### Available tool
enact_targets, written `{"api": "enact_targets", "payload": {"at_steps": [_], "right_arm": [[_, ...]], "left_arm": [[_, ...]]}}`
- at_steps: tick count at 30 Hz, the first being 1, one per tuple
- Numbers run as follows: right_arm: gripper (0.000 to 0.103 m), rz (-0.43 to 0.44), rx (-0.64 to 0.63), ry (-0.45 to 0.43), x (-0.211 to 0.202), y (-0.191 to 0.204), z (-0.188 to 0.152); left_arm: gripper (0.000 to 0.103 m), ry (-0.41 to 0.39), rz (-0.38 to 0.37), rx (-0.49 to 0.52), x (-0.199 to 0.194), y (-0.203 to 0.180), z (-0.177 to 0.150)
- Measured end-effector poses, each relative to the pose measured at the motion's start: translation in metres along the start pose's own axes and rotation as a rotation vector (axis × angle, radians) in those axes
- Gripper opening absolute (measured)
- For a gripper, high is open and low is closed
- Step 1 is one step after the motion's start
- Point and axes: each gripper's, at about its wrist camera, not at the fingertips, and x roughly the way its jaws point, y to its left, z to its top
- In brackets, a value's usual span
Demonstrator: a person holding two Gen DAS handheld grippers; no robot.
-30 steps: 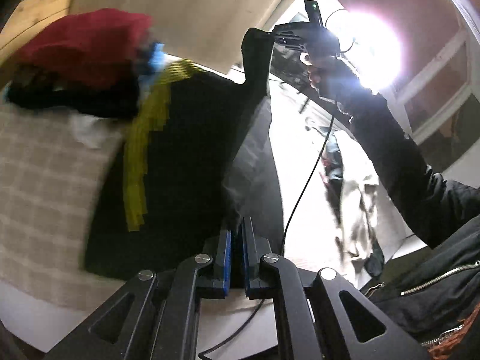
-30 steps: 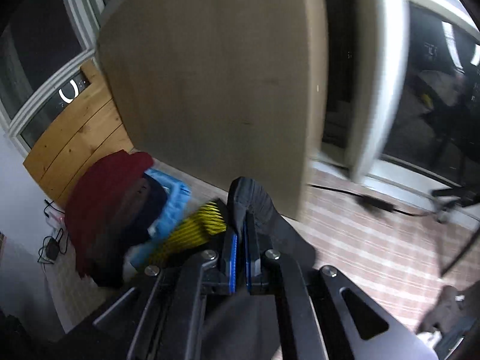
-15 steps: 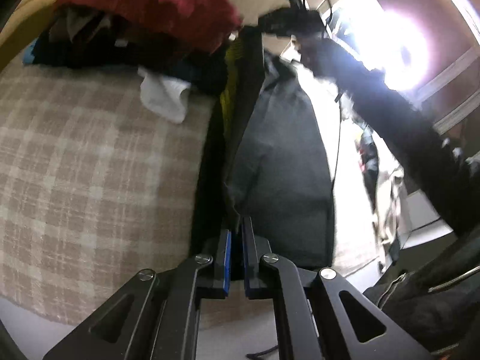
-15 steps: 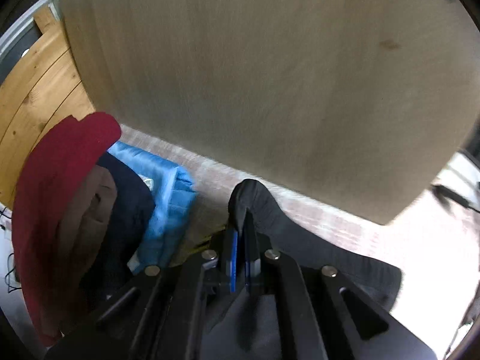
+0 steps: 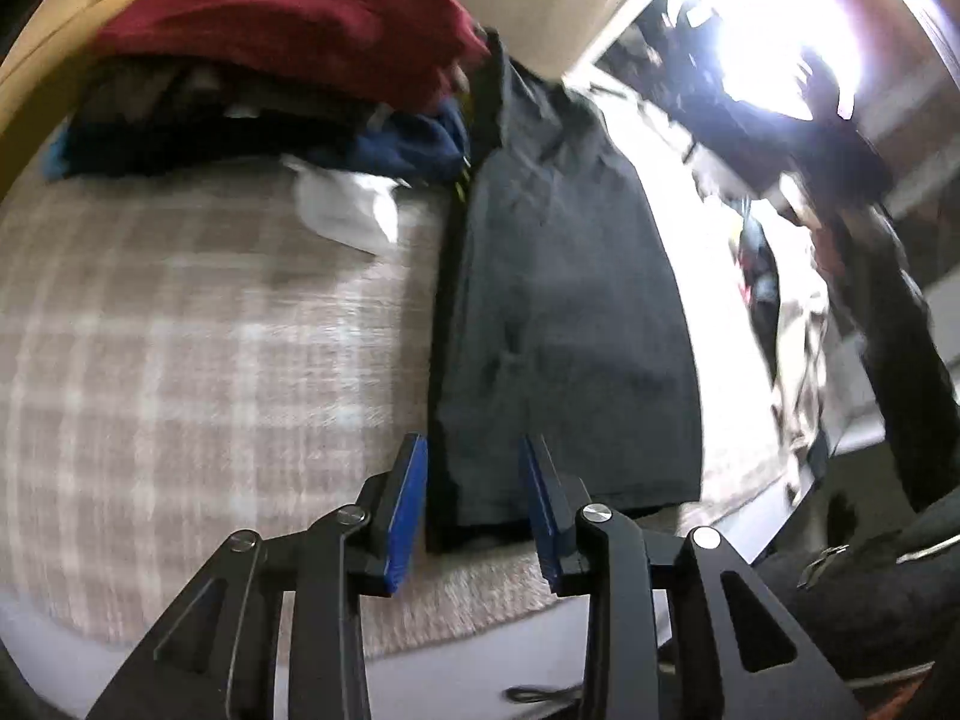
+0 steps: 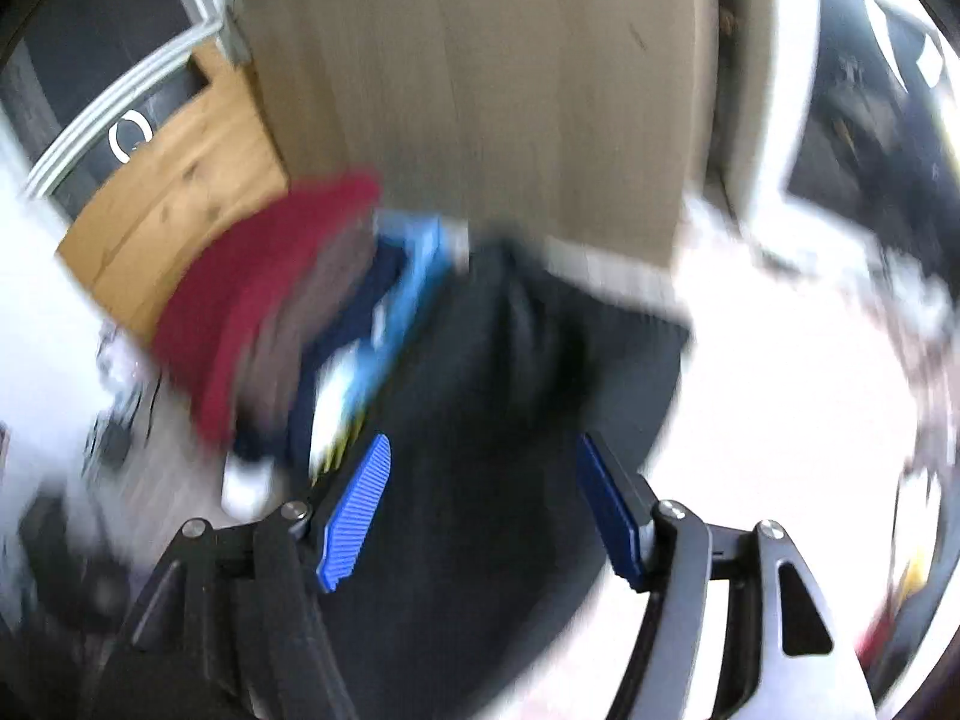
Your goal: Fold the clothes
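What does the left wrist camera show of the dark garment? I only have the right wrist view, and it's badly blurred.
Observer: The dark garment lies folded lengthwise on the checked cloth.
Operator: Is the left gripper holding it?
Observer: No. The left gripper has just been opening; its near hem sits between the jaws, pads clear of it.
Operator: What's beside it on that side?
Observer: A white cloth in front of the pile, topped by a red garment.
Operator: And my right gripper?
Observer: The right gripper shows there only as a blur against the glare.
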Motion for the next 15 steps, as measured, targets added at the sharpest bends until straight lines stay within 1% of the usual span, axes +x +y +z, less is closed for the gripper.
{"api": "enact_targets", "payload": {"at_steps": [2,4,5,7,9,10,12,14,15], "right_arm": [[0.064,0.001,0.059,0.074,-0.005,-0.002,-0.065],[0.064,-0.004,0.103,0.122,-0.002,0.004,-0.118],[0.064,-0.002,0.121,0.137,-0.001,0.013,-0.142],[0.064,0.009,0.14,0.139,0.004,0.027,-0.167],[0.064,-0.029,0.147,0.153,0.013,0.043,-0.185],[0.064,-0.046,0.149,0.158,0.017,0.051,-0.194],[0.064,-0.069,0.139,0.16,0.022,0.061,-0.201],[0.065,-0.096,0.116,0.143,0.025,0.07,-0.207],[0.065,-0.115,0.099,0.132,0.025,0.074,-0.21]], "left_arm": [[0.031,0.047,-0.003,0.006,0.012,0.001,0.005],[0.031,0.074,0.023,0.022,0.02,-0.002,0.008],[0.031,0.084,0.034,0.03,0.023,-0.003,0.008],[0.032,0.103,0.062,0.046,0.029,-0.006,0.007],[0.033,0.121,0.099,0.064,0.036,-0.009,0.006],[0.033,0.116,0.116,0.073,0.035,-0.012,0.004],[0.033,0.114,0.147,0.092,0.036,-0.017,0.003],[0.033,0.109,0.18,0.116,0.038,-0.023,0.001],[0.033,0.111,0.184,0.13,0.039,-0.026,0.0]]}}
